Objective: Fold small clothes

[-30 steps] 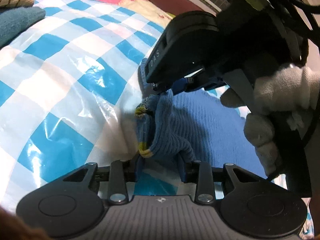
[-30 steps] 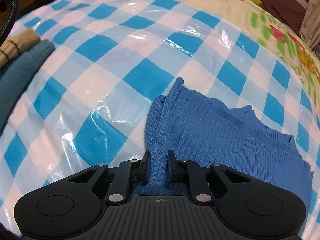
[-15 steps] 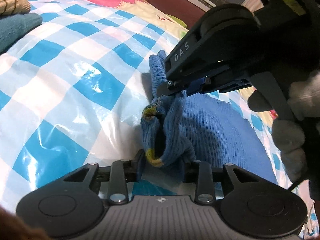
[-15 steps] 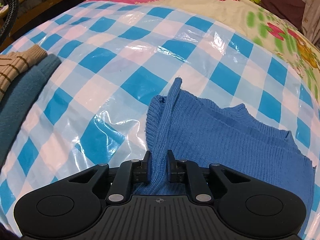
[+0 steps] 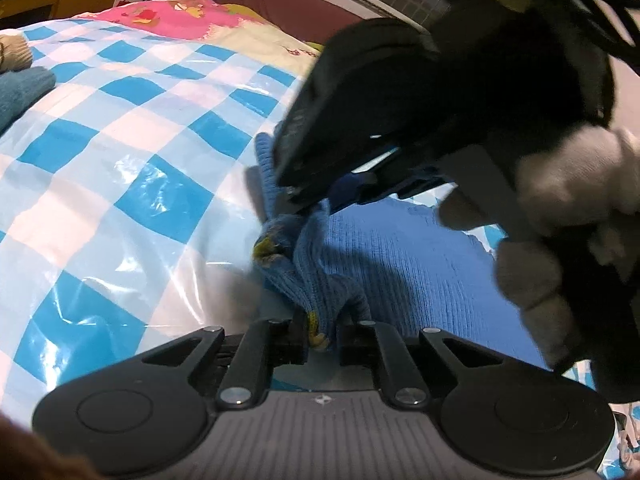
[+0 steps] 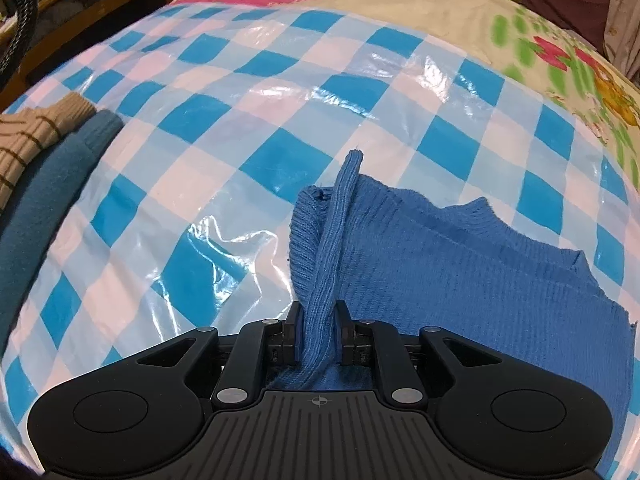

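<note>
Blue knit garment (image 6: pixel 460 280) edge pinched by both grippers (image 5: pixel 322 338) (image 6: pixel 318 336); checkered sheet (image 6: pixel 200 152) apparently bare leftward.

The ribbed knit garment (image 6: pixel 460 280) is a solid mid blue, with small yellow flecks along the bunched hem (image 5: pixel 316 328) seen in the left wrist view. It lies on a glossy plastic sheet (image 6: pixel 248 128) checked in bright blue, pale blue and white, which covers a cream bedspread (image 6: pixel 540 40) printed with pink, green and red cartoon figures. At the sheet's edge sit a plain teal folded garment (image 6: pixel 48 200) and a beige knit garment with thin brown stripes (image 6: pixel 36 128), while both grippers are matte black and the gloved hand (image 5: pixel 560 216) is off-white.
</note>
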Demonstrator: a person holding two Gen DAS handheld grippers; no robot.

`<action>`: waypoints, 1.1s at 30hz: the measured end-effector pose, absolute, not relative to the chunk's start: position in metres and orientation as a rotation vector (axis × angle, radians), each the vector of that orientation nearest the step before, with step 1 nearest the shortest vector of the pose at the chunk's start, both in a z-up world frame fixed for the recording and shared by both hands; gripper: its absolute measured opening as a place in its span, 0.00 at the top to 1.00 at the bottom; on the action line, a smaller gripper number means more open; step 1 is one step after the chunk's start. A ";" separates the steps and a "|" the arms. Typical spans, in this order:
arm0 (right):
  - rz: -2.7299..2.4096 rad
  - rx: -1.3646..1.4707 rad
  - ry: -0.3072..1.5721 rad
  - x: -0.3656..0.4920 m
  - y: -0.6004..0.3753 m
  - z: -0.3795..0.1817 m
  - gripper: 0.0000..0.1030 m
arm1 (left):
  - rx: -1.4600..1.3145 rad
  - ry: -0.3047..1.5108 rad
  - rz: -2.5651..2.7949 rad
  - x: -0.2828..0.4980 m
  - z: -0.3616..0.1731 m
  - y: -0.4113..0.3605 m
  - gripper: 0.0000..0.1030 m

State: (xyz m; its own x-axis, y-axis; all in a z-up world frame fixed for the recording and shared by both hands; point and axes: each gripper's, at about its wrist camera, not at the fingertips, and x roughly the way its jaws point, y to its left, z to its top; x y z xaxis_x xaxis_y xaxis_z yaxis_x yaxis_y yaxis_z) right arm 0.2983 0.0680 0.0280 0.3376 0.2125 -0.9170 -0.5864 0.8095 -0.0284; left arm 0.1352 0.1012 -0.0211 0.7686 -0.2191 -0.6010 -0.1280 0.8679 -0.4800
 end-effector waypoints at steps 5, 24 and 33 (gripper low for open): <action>0.520 -0.439 1.143 0.300 0.088 0.016 0.64 | -0.550 0.701 -0.064 0.132 -0.021 0.105 0.84; 0.520 -0.471 1.085 0.305 0.077 0.030 0.85 | -0.497 0.677 -0.090 0.134 -0.007 0.088 0.85; 0.548 -0.339 1.034 0.306 0.027 0.065 0.86 | -0.453 0.652 -0.160 0.141 0.021 0.055 0.85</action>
State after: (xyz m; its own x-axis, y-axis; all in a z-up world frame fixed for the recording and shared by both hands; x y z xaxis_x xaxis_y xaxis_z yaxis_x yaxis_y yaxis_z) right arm 0.3057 0.0266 0.0645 0.3957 0.2679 -0.8784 -0.5767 0.8169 -0.0107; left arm 0.1407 0.0554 0.0209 0.7869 -0.2830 -0.5483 0.0034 0.8906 -0.4547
